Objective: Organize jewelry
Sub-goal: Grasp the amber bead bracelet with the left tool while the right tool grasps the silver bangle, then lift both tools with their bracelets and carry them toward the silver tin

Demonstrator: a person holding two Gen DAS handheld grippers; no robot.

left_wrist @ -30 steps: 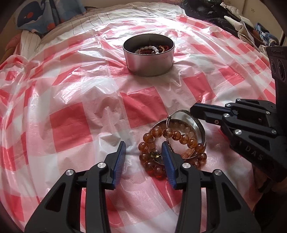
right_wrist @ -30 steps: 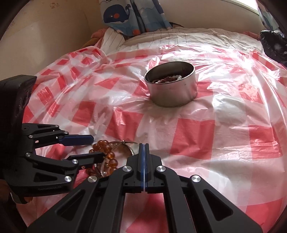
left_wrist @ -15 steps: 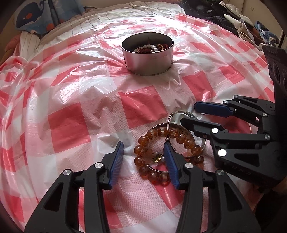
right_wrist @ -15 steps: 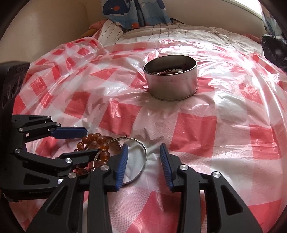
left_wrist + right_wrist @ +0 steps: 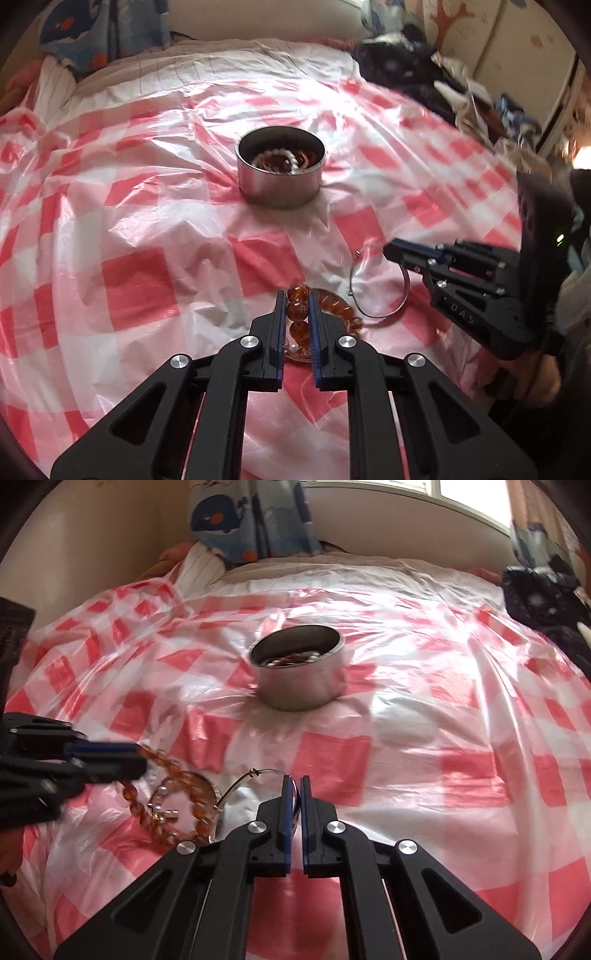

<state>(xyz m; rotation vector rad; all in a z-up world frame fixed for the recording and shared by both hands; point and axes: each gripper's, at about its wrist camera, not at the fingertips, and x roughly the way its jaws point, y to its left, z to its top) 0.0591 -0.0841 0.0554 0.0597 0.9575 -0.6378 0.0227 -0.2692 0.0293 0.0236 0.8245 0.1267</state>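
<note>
Glossy red-and-white checked plastic sheeting [image 5: 140,280] is spread, crinkled, over a bed. From the left, the left claw [image 5: 297,314] is closing, its blue pads pinching round amber beads of a bracelet [image 5: 298,310]. Just beside it, a thin silver bangle [image 5: 373,314] is gripped by the right claw [image 5: 294,794], pressed together. Farther back, a round metal tin [image 5: 280,184] containing jewelry is seen, unobstructed.
</note>
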